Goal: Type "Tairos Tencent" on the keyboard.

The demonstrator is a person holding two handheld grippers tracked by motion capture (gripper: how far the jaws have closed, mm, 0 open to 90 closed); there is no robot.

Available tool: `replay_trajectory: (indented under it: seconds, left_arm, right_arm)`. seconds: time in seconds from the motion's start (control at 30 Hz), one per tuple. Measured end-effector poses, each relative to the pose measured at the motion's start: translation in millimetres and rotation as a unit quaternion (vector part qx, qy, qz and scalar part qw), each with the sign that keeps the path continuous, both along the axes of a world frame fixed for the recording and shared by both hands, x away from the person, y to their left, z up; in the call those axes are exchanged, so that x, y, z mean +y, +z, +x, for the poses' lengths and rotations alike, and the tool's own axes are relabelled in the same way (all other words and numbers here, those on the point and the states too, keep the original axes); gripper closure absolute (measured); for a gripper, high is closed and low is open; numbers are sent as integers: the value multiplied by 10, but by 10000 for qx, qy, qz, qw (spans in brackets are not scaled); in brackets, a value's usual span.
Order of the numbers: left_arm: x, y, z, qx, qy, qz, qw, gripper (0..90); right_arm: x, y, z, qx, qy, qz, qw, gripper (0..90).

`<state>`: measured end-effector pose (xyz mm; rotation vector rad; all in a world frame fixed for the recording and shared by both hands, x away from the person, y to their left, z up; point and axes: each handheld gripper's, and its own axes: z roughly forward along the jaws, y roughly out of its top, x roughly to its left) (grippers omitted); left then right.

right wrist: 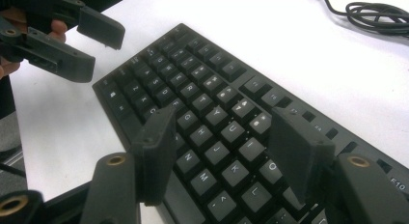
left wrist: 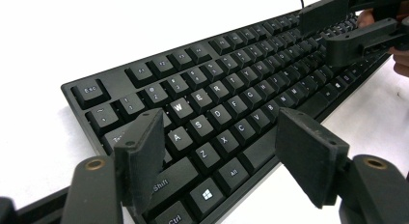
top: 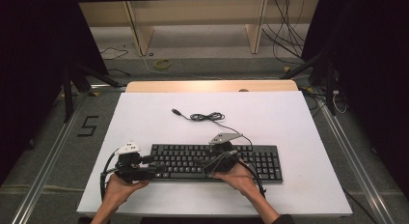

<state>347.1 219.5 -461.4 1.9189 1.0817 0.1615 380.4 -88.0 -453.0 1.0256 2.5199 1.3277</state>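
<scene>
1. The keyboard (top: 214, 162) lies flat on the white table (top: 289, 122), toward your side, its long edge running parallel to the table's near edge.
2. Beyond the keyboard's far edge you have wide bare table; only the cable (top: 207, 117) lies there, coiled loosely well behind the keyboard's middle, with its plug end pointing away to the left.
3. To the right of the keyboard's number pad there is a broad open strip before the table's right edge; to the left of the keyboard's Esc corner the strip is narrower.
4. Between the keyboard's near edge and the table's near edge there is only a slim band, and both your hands rest in it.
5. Your left gripper (left wrist: 219, 151) sits at the keyboard's left end. Its jaws stand wide apart above the letter keys near the bottom-left corner, with nothing clasped between them; whether the pads touch the keys you cannot tell from here.
6. Your right gripper (right wrist: 222, 147) hovers over the keyboard's middle, right of the left gripper. Its jaws are spread wide over the letter keys, released, with no key or other thing pinched between them.
7. The two grippers stay apart, with a stretch of keys between them.
</scene>
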Motion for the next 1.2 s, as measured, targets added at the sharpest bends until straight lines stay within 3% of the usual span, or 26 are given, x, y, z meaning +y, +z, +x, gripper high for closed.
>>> replay_trajectory:
  seconds: [0.27,0.53,0.9,1.03,1.2]
  left_arm:
    - [17,-12,3,36,21,61,10000,380]
    - [33,-32,12,163,20,94,9998,469]
    - [55,-65,30,257,-12,290,9992,627]
    - [53,-85,39,291,-21,456,9985,692]
    - [67,-94,49,327,-38,496,9982,730]
  right_arm:
    - [34,13,46,4,-3,-3,10000,420]
    - [121,31,99,-7,51,20,10000,432]
    - [251,0,149,32,113,10,9999,440]
    - [291,-7,162,50,134,7,9999,443]
    - [343,-14,175,57,175,7,9998,454]
